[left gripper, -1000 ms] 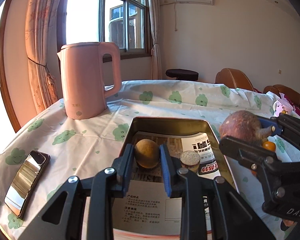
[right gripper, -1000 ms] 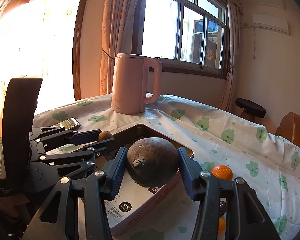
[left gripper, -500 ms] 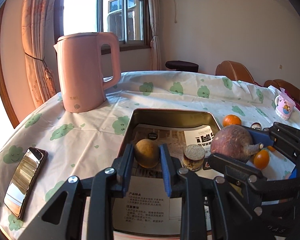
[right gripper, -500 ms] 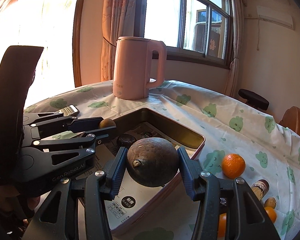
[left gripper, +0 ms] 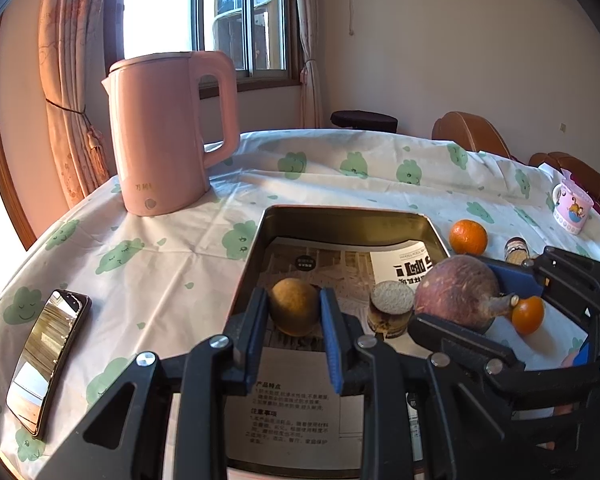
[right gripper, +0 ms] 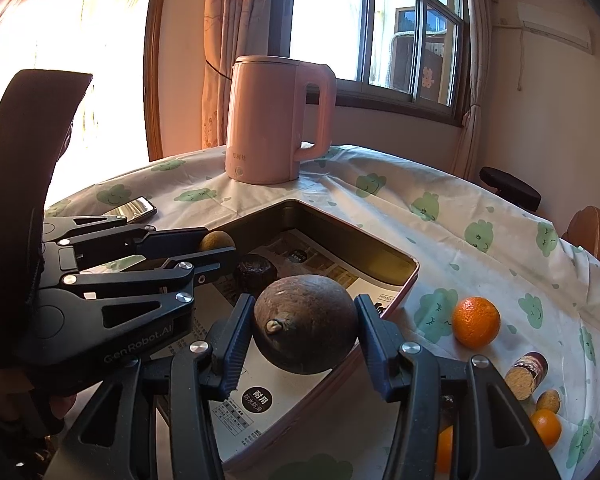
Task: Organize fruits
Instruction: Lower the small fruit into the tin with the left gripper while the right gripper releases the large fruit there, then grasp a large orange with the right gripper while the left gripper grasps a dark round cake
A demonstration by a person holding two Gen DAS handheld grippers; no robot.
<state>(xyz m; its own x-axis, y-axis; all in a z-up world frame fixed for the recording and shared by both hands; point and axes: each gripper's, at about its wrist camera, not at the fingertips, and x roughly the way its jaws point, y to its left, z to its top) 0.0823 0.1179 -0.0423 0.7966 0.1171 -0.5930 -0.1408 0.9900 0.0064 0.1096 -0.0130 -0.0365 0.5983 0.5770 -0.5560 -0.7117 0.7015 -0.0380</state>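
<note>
My left gripper (left gripper: 294, 312) is shut on a small round tan fruit (left gripper: 294, 310) and holds it low over the left side of the metal tray (left gripper: 260, 236). My right gripper (right gripper: 305, 330) is shut on a large brown-purple fruit (right gripper: 306, 328) with a short stem, over the tray's right rim (right gripper: 410, 276); this fruit also shows in the left wrist view (left gripper: 458, 292). A small dark cylinder (left gripper: 392, 312) stands in the tray between the two grippers. Oranges (right gripper: 476, 322) lie on the cloth to the right.
A pink kettle (left gripper: 166, 132) stands behind the tray at the left. A phone (left gripper: 46, 360) lies near the table's left edge. A small jar (right gripper: 526, 370), a tan fruit (right gripper: 549, 401) and a mug (left gripper: 572, 208) are to the right. Printed paper lines the tray.
Both grippers have come down and forward toward the tray with their fruits still held. More of the table to the right has come into view.
</note>
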